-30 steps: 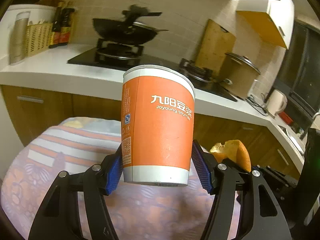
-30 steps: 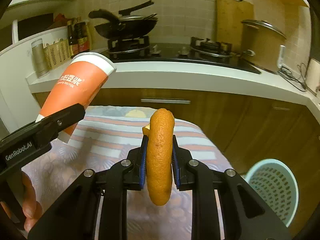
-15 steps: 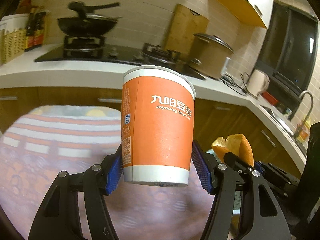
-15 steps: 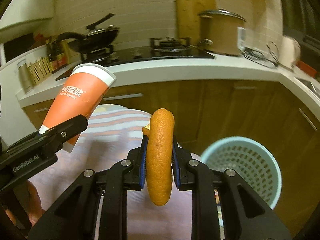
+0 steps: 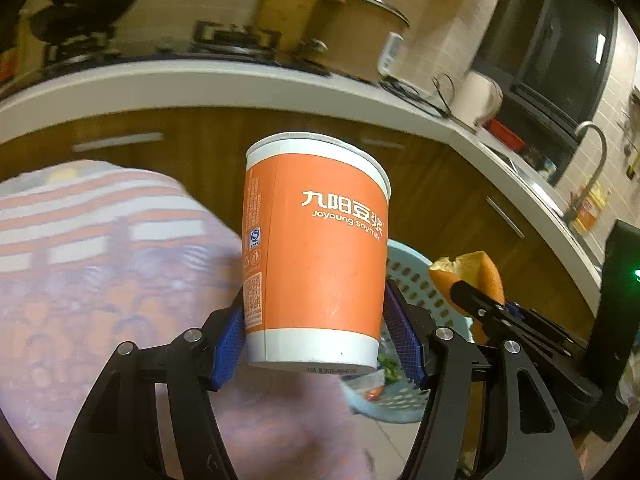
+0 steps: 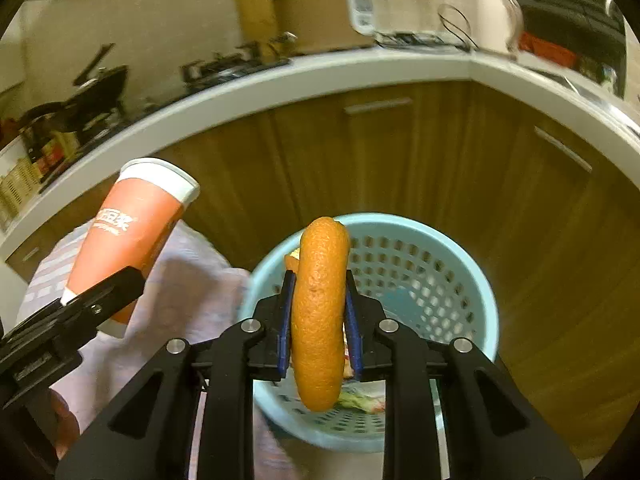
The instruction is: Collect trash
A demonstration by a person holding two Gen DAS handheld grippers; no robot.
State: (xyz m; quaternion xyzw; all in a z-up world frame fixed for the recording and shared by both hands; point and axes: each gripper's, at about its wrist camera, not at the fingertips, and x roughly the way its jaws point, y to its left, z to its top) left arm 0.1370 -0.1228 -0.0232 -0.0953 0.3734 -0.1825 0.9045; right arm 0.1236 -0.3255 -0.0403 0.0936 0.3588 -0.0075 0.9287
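Note:
An orange paper cup (image 5: 316,248) with white rims stands upright between the blue pads of my left gripper (image 5: 316,340), which is shut on its lower part. My right gripper (image 6: 320,320) holds a curled orange peel (image 6: 320,300) edge-on between its pads; its jaws are opening, but the pads still touch the peel. The peel hangs directly over a light blue perforated basket (image 6: 420,264) on the floor, which has some scraps in the bottom. In the left wrist view the basket (image 5: 408,276) shows behind the cup, with the peel (image 5: 476,276) to the right. The cup (image 6: 136,224) is left of the basket.
A table with a striped, flowered cloth (image 5: 100,260) lies to the left of the basket. Behind it a white counter (image 5: 240,80) runs over wooden cabinets (image 6: 400,152), with a stove, a pot (image 6: 320,4) and a kettle (image 5: 480,96) on it.
Both grippers have swung right and slightly down, from over the table to the basket. The peel now hangs above the basket. The cup and the peel have stayed in their grippers.

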